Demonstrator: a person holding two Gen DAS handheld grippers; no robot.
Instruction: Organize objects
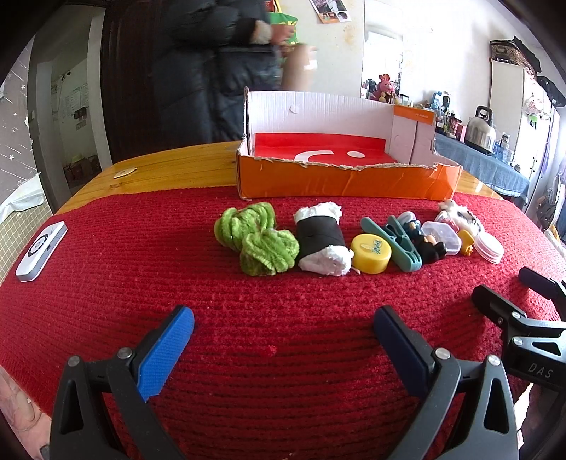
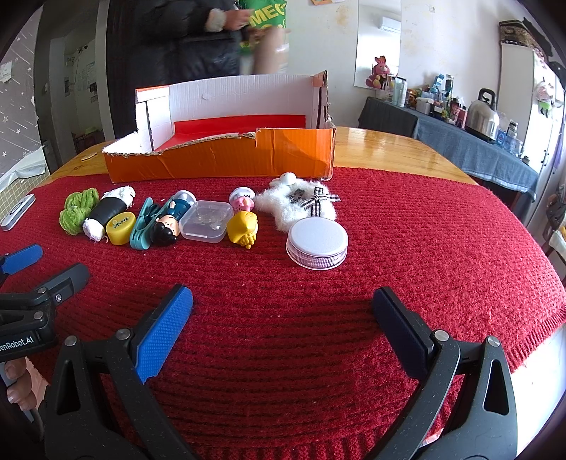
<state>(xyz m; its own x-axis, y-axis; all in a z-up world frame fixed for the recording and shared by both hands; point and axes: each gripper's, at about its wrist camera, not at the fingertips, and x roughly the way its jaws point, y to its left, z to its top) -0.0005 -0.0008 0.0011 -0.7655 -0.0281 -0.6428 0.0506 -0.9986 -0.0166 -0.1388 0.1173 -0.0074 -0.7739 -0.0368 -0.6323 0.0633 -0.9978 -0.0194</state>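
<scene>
Red ribbed knit cloth (image 2: 389, 226) covers most of a glossy wooden counter (image 2: 382, 141), where a row of small household items waits in front of a torn orange cardboard box with a white inner wall and a red floor (image 2: 226, 155). From the left, a white rectangular device with a round dial (image 1: 40, 252) lies apart near the cloth's edge. The row begins with two fuzzy lime-green chenille bundles (image 1: 253, 240), touching each other, then a white fluffy roll wrapped in a black band (image 1: 320, 244), a round yellow plastic cap (image 1: 371, 254) and a teal plastic clip (image 1: 399, 244). A small figurine with black hair and a blue body (image 2: 169, 221) leans against the clip, followed by a clear plastic lidded case (image 2: 205, 221), a pink-and-white toy (image 2: 242, 199) behind a yellow duck-like figure (image 2: 242, 228), a white fluffy tuft with a checked bow (image 2: 300, 205), and a round white screw lid with a ribbed rim (image 2: 317, 244) nearest the camera. The left tool (image 1: 283, 339) and the right tool (image 2: 283, 332) hover low over bare cloth short of the row, both with blue-padded jaws spread wide and nothing between them. A person in a dark padded coat (image 1: 198, 70) stands behind the box, holding a green packet (image 2: 265, 17).
</scene>
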